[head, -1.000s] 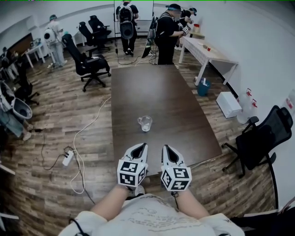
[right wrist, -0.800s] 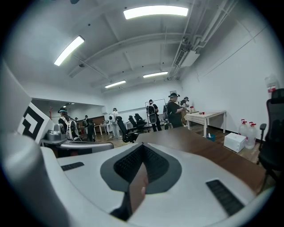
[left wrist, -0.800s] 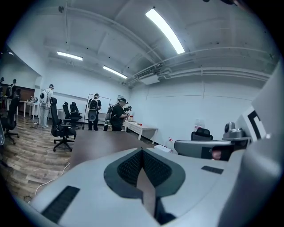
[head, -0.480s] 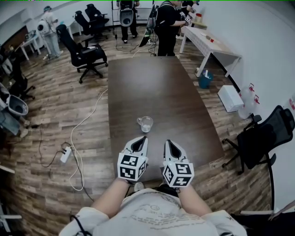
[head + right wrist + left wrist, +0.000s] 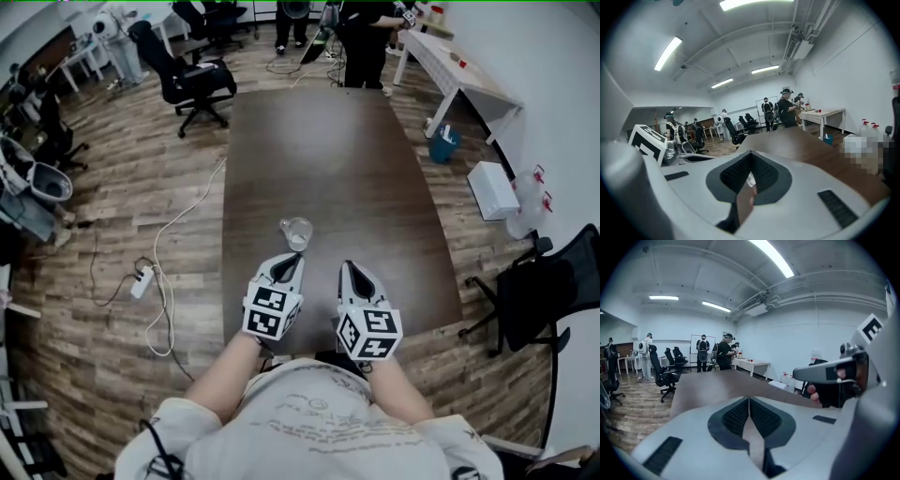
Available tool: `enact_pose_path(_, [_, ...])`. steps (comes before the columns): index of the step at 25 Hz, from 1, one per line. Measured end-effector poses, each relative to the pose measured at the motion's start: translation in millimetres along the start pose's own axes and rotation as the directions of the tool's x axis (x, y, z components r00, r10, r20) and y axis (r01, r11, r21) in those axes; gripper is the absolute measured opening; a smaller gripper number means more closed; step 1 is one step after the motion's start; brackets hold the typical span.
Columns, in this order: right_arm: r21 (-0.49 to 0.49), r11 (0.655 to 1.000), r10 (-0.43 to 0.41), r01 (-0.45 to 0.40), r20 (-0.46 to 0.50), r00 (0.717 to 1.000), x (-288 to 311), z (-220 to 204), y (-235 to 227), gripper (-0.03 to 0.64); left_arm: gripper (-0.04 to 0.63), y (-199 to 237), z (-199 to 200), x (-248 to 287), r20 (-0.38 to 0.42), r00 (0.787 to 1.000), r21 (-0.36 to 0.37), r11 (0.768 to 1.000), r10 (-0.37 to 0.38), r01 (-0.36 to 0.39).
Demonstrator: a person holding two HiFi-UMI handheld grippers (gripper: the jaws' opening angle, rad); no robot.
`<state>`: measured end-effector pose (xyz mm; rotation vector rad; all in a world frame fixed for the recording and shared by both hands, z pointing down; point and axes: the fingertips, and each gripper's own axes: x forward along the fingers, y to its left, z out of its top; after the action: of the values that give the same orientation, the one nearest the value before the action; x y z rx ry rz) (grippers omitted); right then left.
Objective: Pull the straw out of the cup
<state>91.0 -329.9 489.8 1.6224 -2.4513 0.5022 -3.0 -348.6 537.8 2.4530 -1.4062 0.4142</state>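
A clear cup (image 5: 296,232) stands upright on the dark brown table (image 5: 337,169), a little left of its middle and toward the near end. I cannot make out a straw in it. My left gripper (image 5: 293,257) hovers just short of the cup, pointing at it, with its jaws pressed together on nothing (image 5: 749,399). My right gripper (image 5: 348,266) is beside it, to the right of the cup and a bit farther back, and is also shut and empty (image 5: 751,153). The left gripper view does not show the cup.
Several people stand past the table's far end (image 5: 361,37), by a white side table (image 5: 464,75). Office chairs (image 5: 192,80) stand at the back left, another chair (image 5: 553,291) at the right. A cable and power strip (image 5: 142,281) lie on the floor at the left.
Both grippers have moved forward over the near end of the table, and the left tip is now closer to the cup. The head view has tilted down. Both jaws stayed shut.
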Motion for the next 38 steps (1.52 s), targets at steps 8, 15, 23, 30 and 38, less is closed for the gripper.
enact_pose_path(8, [0.062,0.998,0.012,-0.009,-0.055,0.998,5.9,-15.4,-34.5,0.015,0.003,12.8,-26.0,40.9,-0.101,0.989,0.22,0.972,0.106,-0.081])
enact_pose_path(15, [0.075,0.997,-0.011,0.017,-0.081,0.997,5.6,-25.5,-52.1,0.015,0.066,27.6,-58.6,73.3,-0.2,0.973,0.325,0.945,0.115,-0.045])
enact_pose_path(23, [0.082,0.994,-0.07,0.078,-0.093,0.993,-3.2,-30.7,-69.9,0.015,0.075,41.9,-78.4,100.4,-0.257,0.954,0.362,0.931,0.152,-0.051])
enact_pose_path(30, [0.089,0.99,-0.097,0.107,-0.108,0.989,-5.3,-35.3,-88.9,0.015,0.075,44.4,-81.9,120.1,-0.291,0.942,0.359,0.932,0.168,-0.055])
enact_pose_path(38, [0.101,0.988,-0.108,0.12,-0.112,0.988,-3.7,-36.9,-94.0,0.015,0.075,48.3,-84.8,126.0,-0.305,0.936,0.38,0.924,0.176,-0.05])
